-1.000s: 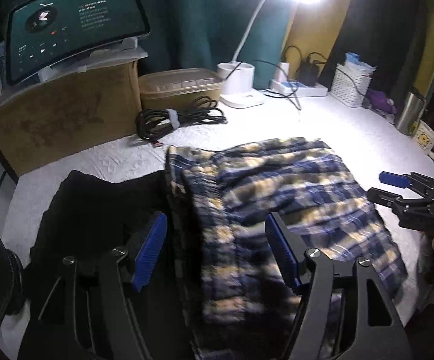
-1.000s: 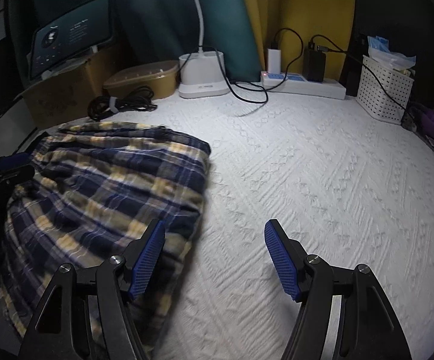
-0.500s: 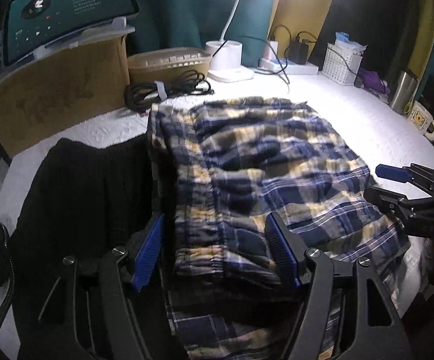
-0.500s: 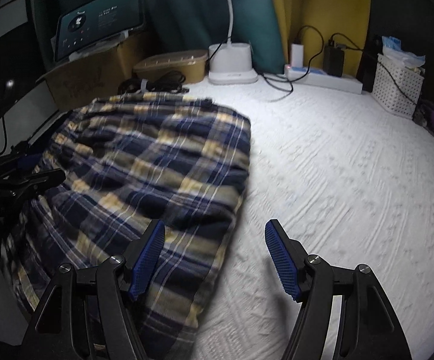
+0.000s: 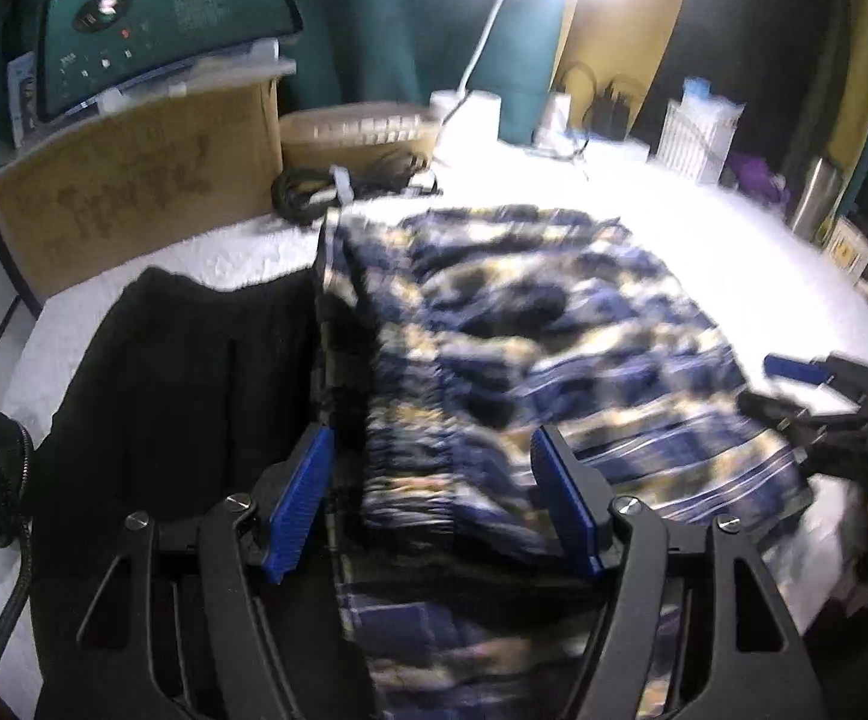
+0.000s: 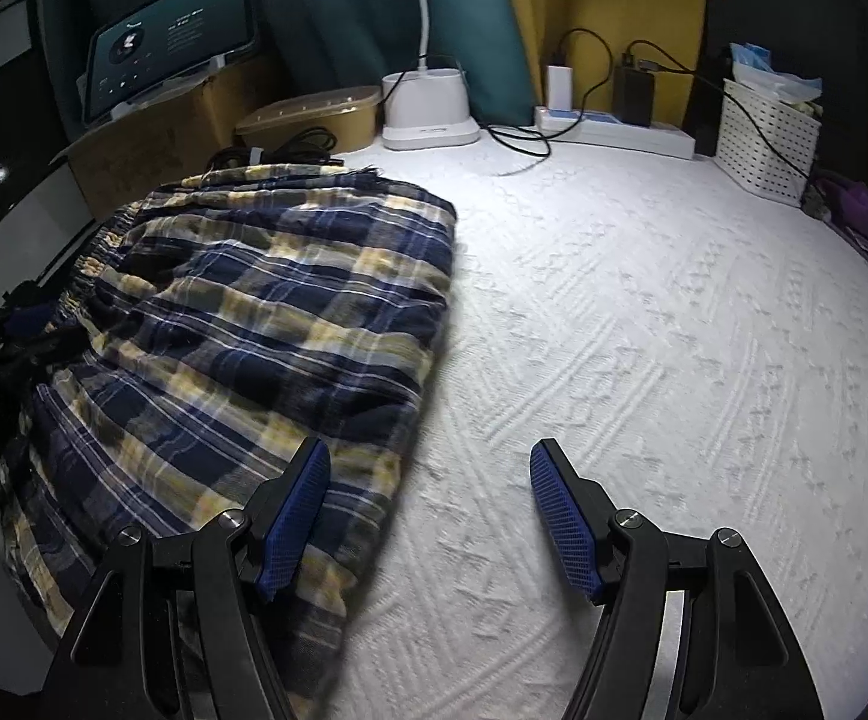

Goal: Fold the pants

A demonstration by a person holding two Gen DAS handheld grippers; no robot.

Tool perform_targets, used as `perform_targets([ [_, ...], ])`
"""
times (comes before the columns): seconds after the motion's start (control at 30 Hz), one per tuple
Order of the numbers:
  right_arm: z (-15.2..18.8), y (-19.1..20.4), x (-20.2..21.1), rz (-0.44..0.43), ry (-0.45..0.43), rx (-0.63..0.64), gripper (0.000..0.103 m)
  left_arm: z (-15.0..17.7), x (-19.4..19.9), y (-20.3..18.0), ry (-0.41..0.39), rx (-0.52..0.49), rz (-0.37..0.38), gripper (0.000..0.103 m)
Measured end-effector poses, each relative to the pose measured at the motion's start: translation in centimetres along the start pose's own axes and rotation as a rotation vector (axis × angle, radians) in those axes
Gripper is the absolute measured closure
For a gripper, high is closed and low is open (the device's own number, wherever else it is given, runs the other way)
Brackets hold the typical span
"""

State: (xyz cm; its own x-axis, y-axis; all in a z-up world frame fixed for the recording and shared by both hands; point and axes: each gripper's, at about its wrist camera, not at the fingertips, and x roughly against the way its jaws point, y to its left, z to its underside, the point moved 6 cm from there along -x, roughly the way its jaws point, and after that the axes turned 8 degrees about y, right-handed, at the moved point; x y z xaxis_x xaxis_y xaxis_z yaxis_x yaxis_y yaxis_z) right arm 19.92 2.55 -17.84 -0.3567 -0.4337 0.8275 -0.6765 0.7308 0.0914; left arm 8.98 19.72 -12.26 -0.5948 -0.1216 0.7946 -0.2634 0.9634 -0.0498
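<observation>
The blue and yellow plaid pants [image 5: 524,330] lie folded over on the white textured cover [image 6: 644,330], waistband toward the left. My left gripper [image 5: 434,480] hovers open over the gathered waistband, which shows between its blue pads without touching them. My right gripper [image 6: 428,480] is open too. Its left pad [image 6: 296,510] hangs over the right edge of the pants [image 6: 266,300] and its right pad is above bare cover. The right gripper [image 5: 806,384] also shows at the pants' right side in the left wrist view. The left gripper [image 6: 20,330] appears dimly at the left edge of the right wrist view.
A black garment [image 5: 182,390] lies left of the pants. At the back stand a cardboard box [image 5: 134,198] with a tablet [image 6: 170,42], a coiled cable [image 5: 338,186], a lidded container [image 6: 308,114], a lamp base [image 6: 428,108], a power strip [image 6: 614,126] and a white basket [image 6: 764,132].
Both grippers have come lower and closer to the pants, which now fill more of each view. The right gripper has shifted toward the pants' right edge. Both stay open.
</observation>
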Motion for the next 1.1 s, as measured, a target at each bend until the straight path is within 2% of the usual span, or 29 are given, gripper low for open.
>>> perform_targets([
  [0.33, 2.2, -2.2, 3.1, 0.027, -0.051, -0.049, 0.032, -0.1, 2.3, -4.3, -0.045, -0.061, 0.03, 0.034],
  [0.73, 5.3, -5.2, 7.7, 0.084, -0.121, -0.108, 0.032, 1.2, 2.9, -10.4, -0.049, -0.159, 0.087, 0.034],
  [1.1, 8.5, -8.4, 12.4, 0.155, -0.199, -0.169, 0.032, 2.1, 3.9, -15.8, -0.058, -0.225, 0.172, 0.034],
])
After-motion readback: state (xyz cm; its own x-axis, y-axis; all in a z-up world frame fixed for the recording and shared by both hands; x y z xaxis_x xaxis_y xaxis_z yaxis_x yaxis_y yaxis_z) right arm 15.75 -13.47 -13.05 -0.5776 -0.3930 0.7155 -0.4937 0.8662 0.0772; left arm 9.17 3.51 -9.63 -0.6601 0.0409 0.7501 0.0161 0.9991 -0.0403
